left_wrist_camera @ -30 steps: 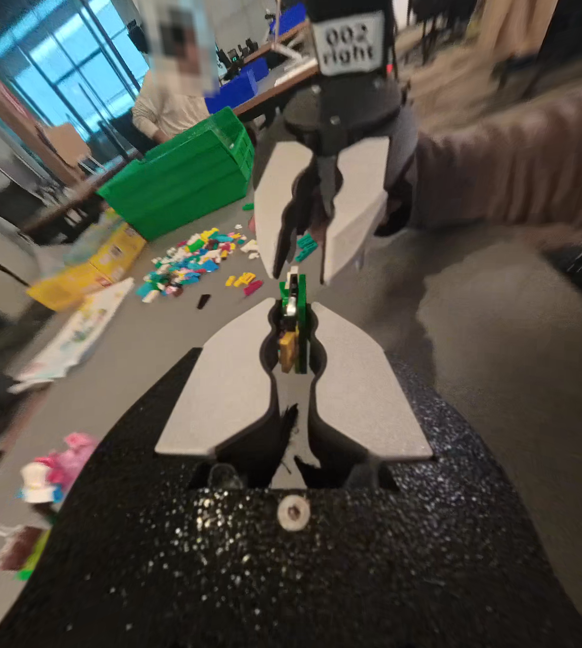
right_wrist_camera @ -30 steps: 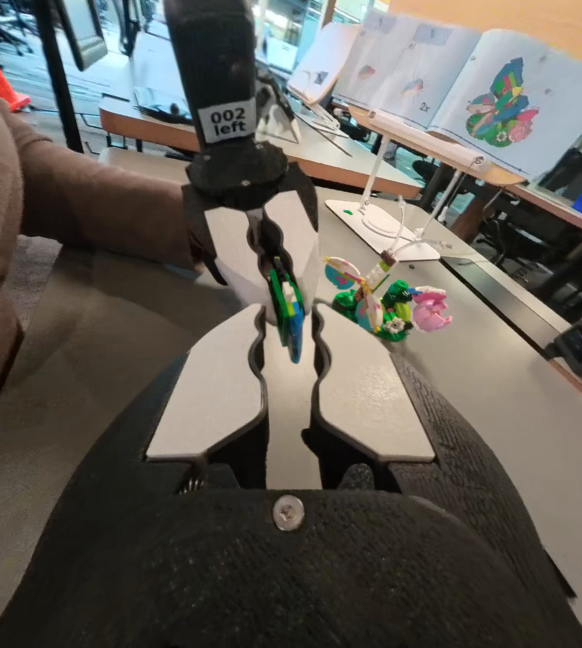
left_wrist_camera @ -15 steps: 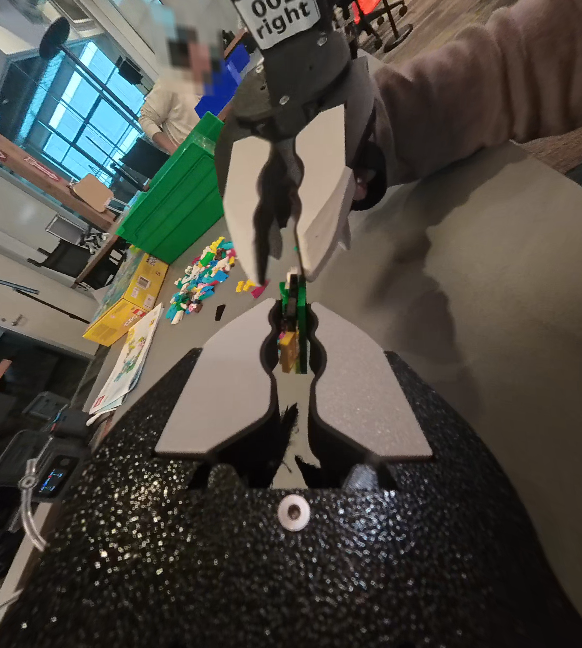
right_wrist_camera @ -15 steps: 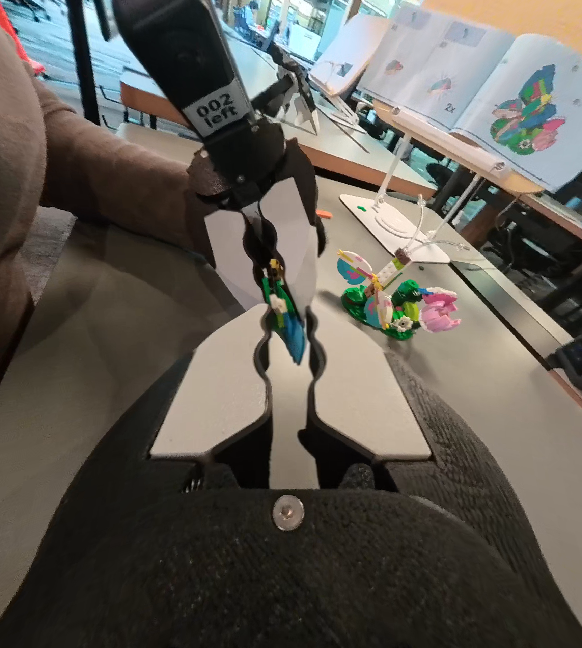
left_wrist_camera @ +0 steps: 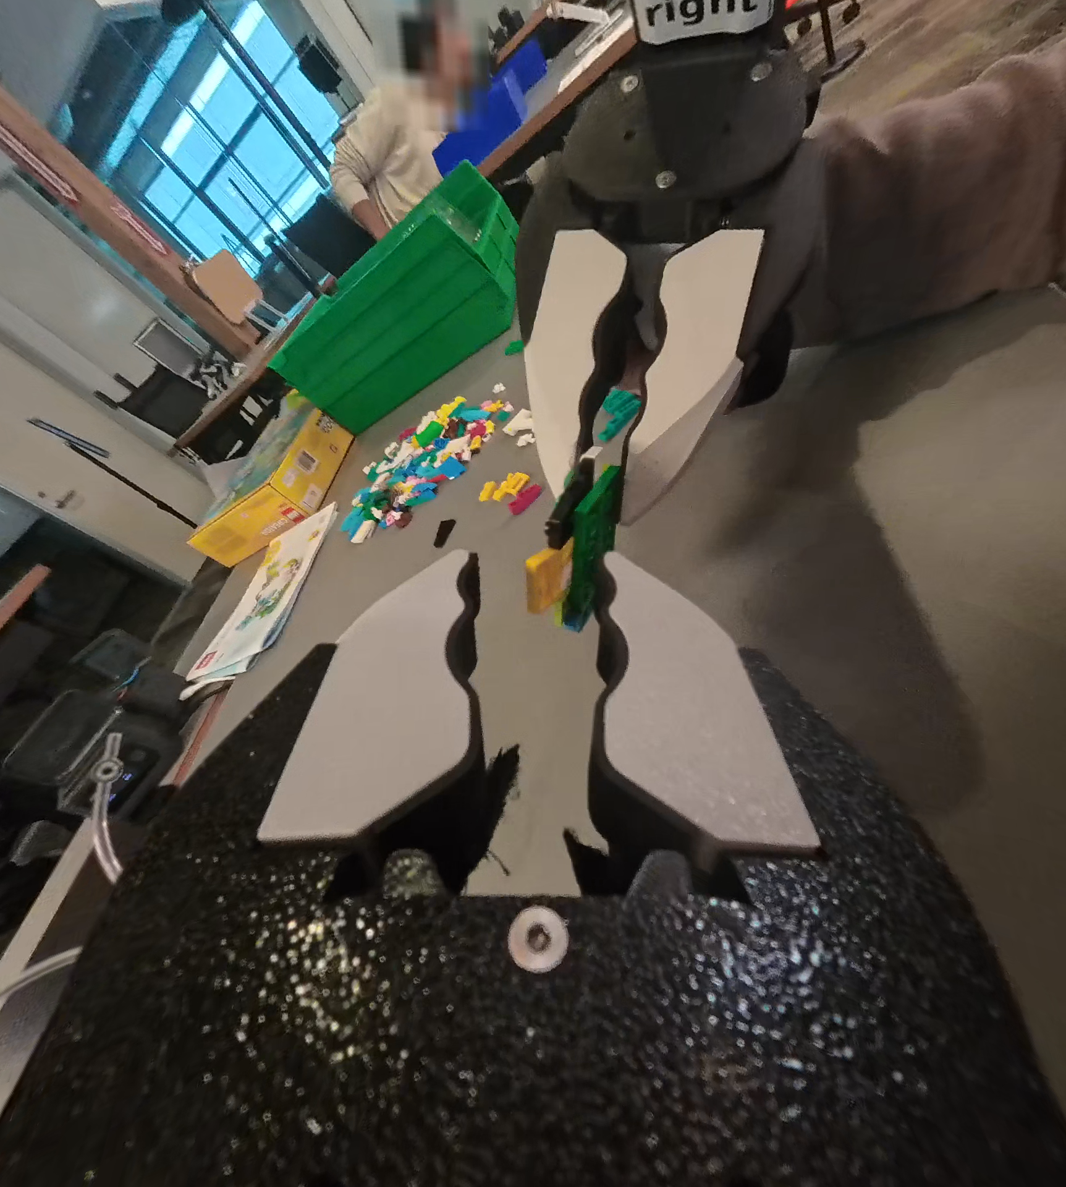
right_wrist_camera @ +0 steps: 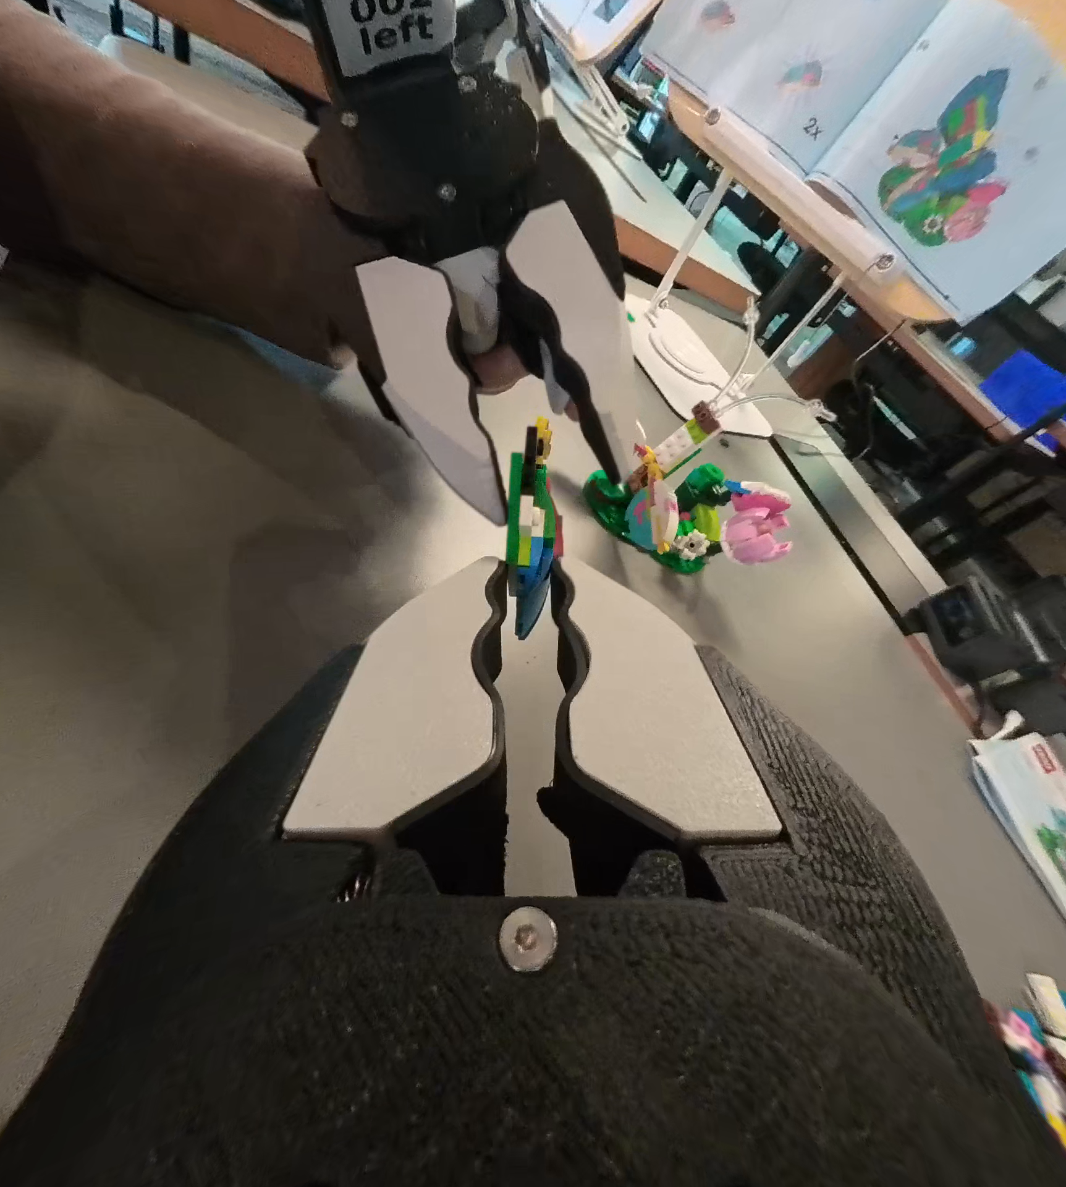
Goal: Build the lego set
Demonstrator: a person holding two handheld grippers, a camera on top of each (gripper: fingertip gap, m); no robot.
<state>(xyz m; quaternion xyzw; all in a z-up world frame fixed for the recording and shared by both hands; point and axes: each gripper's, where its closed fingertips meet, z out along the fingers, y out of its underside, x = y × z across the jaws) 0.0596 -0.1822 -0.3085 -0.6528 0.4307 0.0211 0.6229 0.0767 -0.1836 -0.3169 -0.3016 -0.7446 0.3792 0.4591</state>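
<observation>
Right claw (right_wrist_camera: 527,565) clenched on brick plate (right_wrist_camera: 530,533), we think for handover | left claw (left_wrist_camera: 536,571) released beside it | above counter (left_wrist_camera: 902,578)

The flat green-plated lego wing assembly (right_wrist_camera: 531,539) stands on edge above the grey bench (right_wrist_camera: 132,642), between the two facing claws. In the left wrist view, the loose pile of small mixed-colour bricks (left_wrist_camera: 418,466) lies behind it, the stacked green plastic bins (left_wrist_camera: 402,321) beyond that, and the yellow cardboard box (left_wrist_camera: 273,494) and open paper booklet (left_wrist_camera: 263,604) lie left. In the right wrist view, the small built flower-and-butterfly lego model (right_wrist_camera: 678,514) sits on the bench right of the assembly.
</observation>
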